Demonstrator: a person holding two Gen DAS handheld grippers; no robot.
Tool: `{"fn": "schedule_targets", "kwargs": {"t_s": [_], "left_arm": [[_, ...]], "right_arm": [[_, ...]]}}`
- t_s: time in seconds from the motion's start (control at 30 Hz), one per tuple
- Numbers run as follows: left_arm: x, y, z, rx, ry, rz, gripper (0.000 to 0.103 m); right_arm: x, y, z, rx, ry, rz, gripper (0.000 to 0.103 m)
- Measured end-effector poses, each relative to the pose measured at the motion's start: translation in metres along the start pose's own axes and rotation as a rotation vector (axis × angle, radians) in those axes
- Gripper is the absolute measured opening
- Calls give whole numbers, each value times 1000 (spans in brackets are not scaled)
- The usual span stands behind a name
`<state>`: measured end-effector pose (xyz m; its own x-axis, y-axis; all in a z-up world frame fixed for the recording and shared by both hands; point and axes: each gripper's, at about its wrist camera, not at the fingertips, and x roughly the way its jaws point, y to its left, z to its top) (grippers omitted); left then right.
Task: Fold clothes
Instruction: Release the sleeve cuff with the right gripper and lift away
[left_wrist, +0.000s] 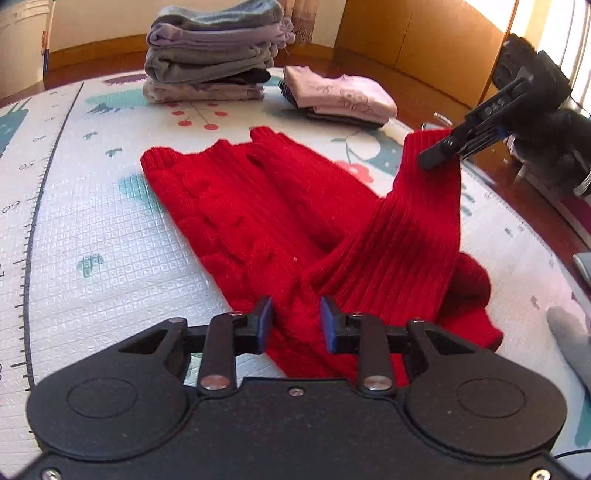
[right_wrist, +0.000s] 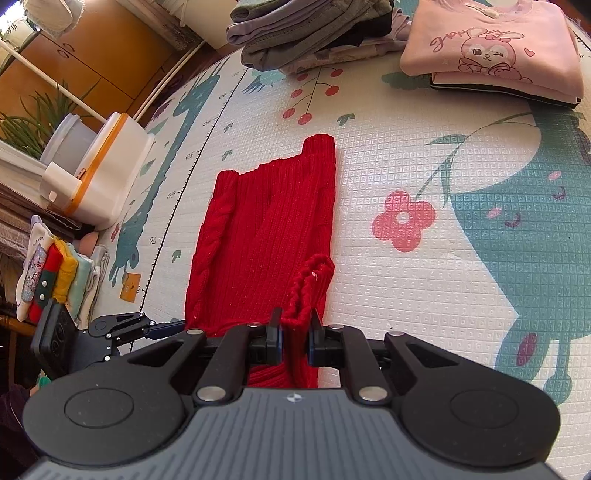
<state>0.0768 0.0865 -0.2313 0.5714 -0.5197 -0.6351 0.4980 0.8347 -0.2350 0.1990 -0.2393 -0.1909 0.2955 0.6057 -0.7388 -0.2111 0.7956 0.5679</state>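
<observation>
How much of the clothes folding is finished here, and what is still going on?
Done: a tall stack of grey and lilac clothes and a folded pink top on a smaller pile sit at the far side of the play mat. In hand: the red knitted sweater, with the right gripper pinching a raised ribbed end and the left gripper shut on the other end. Left: laying that part over and finishing the sweater's fold.

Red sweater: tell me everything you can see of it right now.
The red sweater is a ribbed knit with cable patterning along one side, lying mostly flat and partly folded on the printed play mat. One ribbed part is lifted off the mat and stretched taut, pinched at its end by the right gripper. The left gripper straddles a bunched ridge of the near edge, fabric between its blue pads. It touches neither clothes pile.
</observation>
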Motion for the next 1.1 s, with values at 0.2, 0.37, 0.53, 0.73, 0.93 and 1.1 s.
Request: {"fn": "schedule_targets", "kwargs": {"t_s": [0.2, 0.37, 0.53, 0.73, 0.93, 1.1], "left_arm": [[-21, -25, -17, 69, 46, -122, 27], [-8, -41, -42, 94, 113, -140, 27], [-11, -41, -49, 61, 103, -150, 27], [-8, -39, -53, 25, 101, -152, 27], [-8, -42, -55, 63, 90, -154, 28], [-7, -51, -58, 126, 89, -168, 48]], "right_arm": [[-6, 5, 7, -15, -27, -23, 15], [-2, 6, 16, -5, -42, -40, 12], [5, 16, 23, -19, -52, -54, 10], [-1, 11, 36, 89, -86, -62, 10], [-2, 24, 57, 175, -116, -43, 10], [8, 54, 82, 176, -96, -44, 10]]}}
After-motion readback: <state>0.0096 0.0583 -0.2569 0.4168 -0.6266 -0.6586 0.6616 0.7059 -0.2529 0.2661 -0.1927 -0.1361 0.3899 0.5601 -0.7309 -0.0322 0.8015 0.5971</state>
